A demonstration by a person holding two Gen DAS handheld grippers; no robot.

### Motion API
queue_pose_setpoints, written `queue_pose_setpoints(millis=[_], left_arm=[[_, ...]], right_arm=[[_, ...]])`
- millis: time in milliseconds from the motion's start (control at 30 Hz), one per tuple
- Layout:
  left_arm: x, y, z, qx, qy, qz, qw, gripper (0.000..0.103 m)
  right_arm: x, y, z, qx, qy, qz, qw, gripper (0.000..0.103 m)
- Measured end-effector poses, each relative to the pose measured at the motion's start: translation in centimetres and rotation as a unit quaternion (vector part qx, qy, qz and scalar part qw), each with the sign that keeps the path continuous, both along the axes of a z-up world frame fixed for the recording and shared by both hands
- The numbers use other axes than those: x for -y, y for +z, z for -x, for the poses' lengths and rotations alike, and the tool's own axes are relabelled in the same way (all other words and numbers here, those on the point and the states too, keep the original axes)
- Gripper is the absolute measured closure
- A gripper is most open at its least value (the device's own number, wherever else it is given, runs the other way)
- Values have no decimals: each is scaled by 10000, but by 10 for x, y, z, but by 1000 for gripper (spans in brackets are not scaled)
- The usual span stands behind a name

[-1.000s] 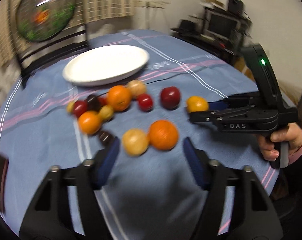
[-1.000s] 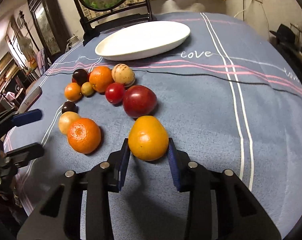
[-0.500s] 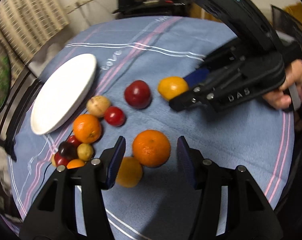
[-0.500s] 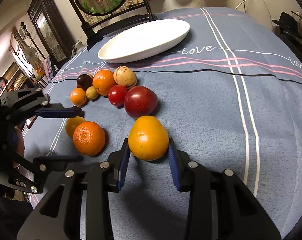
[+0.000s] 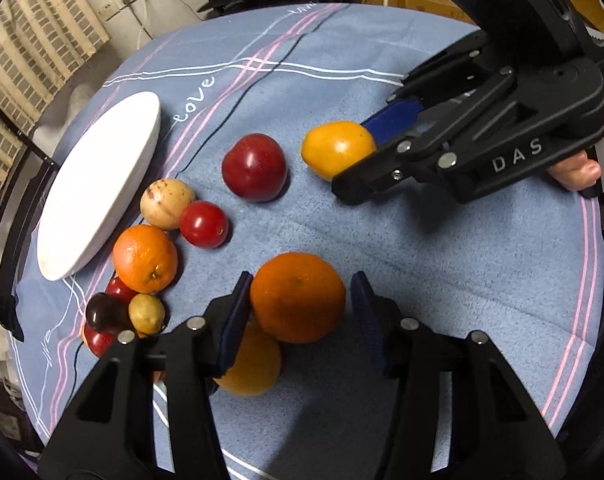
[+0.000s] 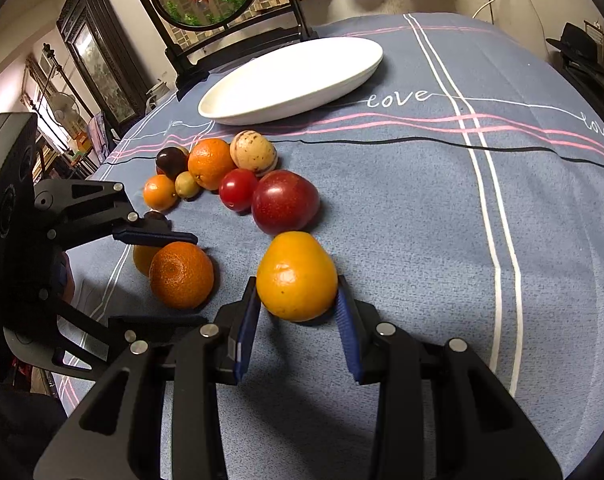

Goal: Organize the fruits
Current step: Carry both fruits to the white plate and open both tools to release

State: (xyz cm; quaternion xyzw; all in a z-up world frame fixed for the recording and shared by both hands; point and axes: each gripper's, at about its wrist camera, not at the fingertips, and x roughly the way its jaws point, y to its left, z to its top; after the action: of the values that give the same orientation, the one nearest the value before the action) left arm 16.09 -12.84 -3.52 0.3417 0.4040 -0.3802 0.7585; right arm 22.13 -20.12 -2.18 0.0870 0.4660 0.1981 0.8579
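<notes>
So the left gripper (image 5: 298, 312) had its blue pads either side of the big orange mandarin (image 5: 298, 297) and the jaws were closing. The left pad looked about touching the peel, but there was a sliver of gap on the other side, so not a real grip yet. The mandarin sat on the cloth, touching a paler orange fruit (image 5: 250, 364) half tucked under the left finger.

The right gripper (image 6: 296, 316) was narrowed around the yellow-orange fruit (image 6: 297, 276), pads right against both its sides. I'd call that pinched, with the fruit apparently on the blue tablecloth (image 6: 441, 216), not lifted.

Further out was a dark red apple-ish fruit (image 5: 254, 167), then a cluster — cherry tomato (image 5: 204, 224), speckled pale fruit (image 5: 166, 204), another orange (image 5: 145, 258) and some little ones — just beside the white oval dish (image 5: 98, 188), which had nothing in it.

My take on doing it well: centre the pads on the mandarin's widest part and squeeze gently, since round peel slips. I'd also lift straight up so the finger doesn't drag the paler fruit along. The dish seems the obvious destination — carry both over the cluster, not through it.
</notes>
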Motion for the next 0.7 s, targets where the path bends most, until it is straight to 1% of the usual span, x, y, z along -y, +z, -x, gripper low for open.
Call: queue_pose_setpoints(millis=[33, 67, 200, 300, 367, 400, 433, 467, 500, 567, 667, 700], left_arm=[[-3, 0, 1, 22, 57, 66, 10000, 56], [-5, 0, 1, 55, 134, 135, 9998, 57], [-11, 2, 2, 0, 407, 553, 9976, 58], [-13, 4, 6, -2, 526, 778, 9956, 58], [-19, 8, 7, -37, 678, 980, 9929, 58], [-26, 14, 6, -44, 817, 1170, 9898, 58], [-32, 19, 5, -79, 924, 1370, 9862, 58], [-40, 24, 4, -138, 1030, 1588, 9818, 58], [-50, 30, 1, -211, 1173, 1838, 9757, 58], [-67, 41, -10, -249, 1460, 2149, 9653, 58], [-83, 55, -34, -146, 1818, 2340, 9550, 58], [-89, 63, -47, -118, 1977, 2435, 9495, 58]], right_arm=[[0, 0, 0, 0, 2, 7, 10000, 65], [-1, -1, 0, 2, 3, 22, 10000, 65], [-4, 0, 1, 32, 12, 150, 9999, 65], [-8, 1, 2, 62, 19, 265, 9996, 66], [-11, 3, 2, 42, 7, 374, 9993, 66], [-10, 6, 2, -25, 13, 256, 9997, 66], [-10, 13, 0, -51, 94, -81, 9999, 66], [-11, 18, -2, -25, 151, -214, 9997, 66], [-16, 25, -5, 62, 215, -219, 9995, 66], [-25, 33, -15, 149, 251, -23, 9996, 66], [-34, 45, -43, 130, 268, -128, 9995, 66], [-38, 53, -56, 247, 233, -107, 9994, 66]])
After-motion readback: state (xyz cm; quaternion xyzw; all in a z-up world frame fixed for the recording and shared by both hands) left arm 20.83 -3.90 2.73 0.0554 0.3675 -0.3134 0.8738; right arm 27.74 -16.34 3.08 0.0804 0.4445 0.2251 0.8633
